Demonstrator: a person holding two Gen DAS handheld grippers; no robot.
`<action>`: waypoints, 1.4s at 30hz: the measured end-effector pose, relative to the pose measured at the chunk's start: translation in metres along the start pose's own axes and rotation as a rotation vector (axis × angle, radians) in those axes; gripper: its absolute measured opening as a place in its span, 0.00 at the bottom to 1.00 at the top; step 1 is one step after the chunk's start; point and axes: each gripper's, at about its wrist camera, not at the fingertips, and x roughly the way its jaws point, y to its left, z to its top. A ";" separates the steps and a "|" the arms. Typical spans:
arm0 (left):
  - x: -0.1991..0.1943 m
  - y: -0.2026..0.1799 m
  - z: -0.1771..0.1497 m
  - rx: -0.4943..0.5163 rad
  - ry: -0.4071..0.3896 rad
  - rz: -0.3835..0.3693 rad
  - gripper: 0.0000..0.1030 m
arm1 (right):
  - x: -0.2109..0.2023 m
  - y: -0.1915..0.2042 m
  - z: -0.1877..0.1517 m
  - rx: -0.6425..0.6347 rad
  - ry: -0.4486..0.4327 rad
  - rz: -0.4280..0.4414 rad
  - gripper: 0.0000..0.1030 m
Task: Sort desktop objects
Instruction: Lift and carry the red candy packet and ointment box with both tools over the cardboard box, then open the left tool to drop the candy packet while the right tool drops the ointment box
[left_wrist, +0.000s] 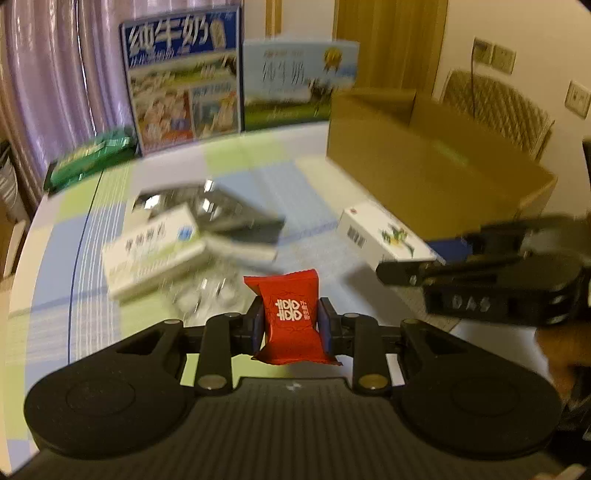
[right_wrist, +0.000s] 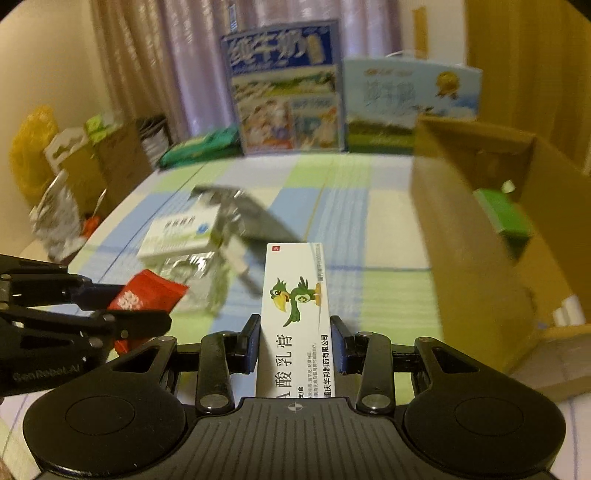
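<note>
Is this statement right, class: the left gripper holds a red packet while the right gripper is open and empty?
Not quite. The left gripper does hold the red packet, but the right gripper is not empty: the right wrist view shows it shut on a white ointment box with a green bird.

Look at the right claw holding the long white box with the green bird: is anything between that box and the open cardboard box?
Nothing visible does. The white box sits in the right claw, and the cardboard box stands open to its right, with only bare tablecloth between.
</note>
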 end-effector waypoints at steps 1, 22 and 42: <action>-0.001 -0.003 0.006 -0.002 -0.016 -0.005 0.24 | -0.004 -0.003 0.004 0.013 -0.012 -0.007 0.34; 0.009 -0.135 0.111 0.094 -0.195 -0.187 0.24 | -0.107 -0.125 0.059 0.068 -0.161 -0.217 0.34; 0.071 -0.178 0.119 0.132 -0.147 -0.208 0.41 | -0.108 -0.203 0.042 0.178 -0.122 -0.254 0.34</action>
